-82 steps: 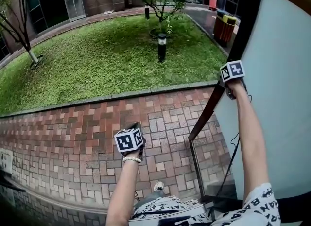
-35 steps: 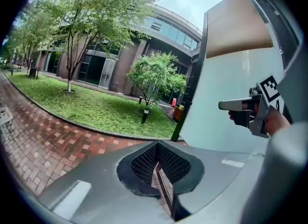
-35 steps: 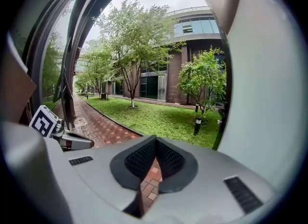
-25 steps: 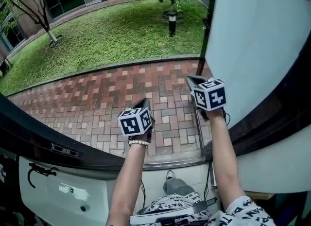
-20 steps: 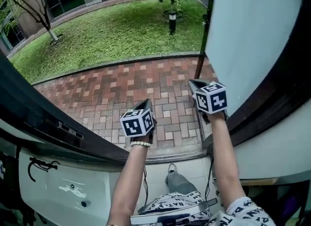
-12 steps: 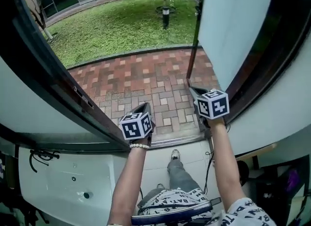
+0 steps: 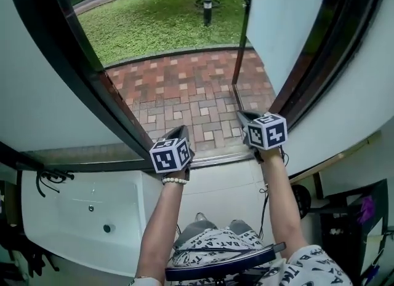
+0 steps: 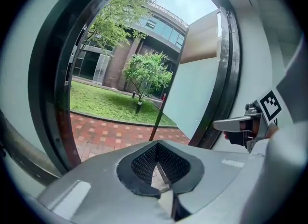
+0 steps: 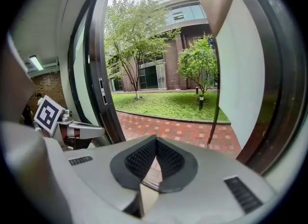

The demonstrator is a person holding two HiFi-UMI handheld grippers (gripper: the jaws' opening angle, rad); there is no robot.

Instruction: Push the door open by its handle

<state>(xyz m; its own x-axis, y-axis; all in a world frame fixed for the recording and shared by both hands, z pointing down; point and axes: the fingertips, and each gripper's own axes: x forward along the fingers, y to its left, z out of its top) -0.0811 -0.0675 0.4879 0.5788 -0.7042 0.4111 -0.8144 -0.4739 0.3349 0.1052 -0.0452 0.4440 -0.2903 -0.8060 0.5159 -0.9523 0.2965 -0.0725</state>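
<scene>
Door (image 7: 289,26) stands swung outward at 1 o'clock; brick paving (image 7: 191,88) at 12, grass (image 7: 154,26) beyond. White floor (image 7: 221,186) inside at 6. Left gripper (image 7: 178,136) & right gripper (image 7: 245,117): jaws closed, nothing betw. them.

"Are any words showing anywhere?"

"Yes. Black letters are running all over the person's white shirt (image 7: 209,248)."

"What are they saying?"

"I am reading 'BAT', over and over. The letters after that are looking too small and bent to tell."

"Anywhere else?"

"The same black letters are showing on the right sleeve (image 7: 320,272), near the bottom corner."
</scene>
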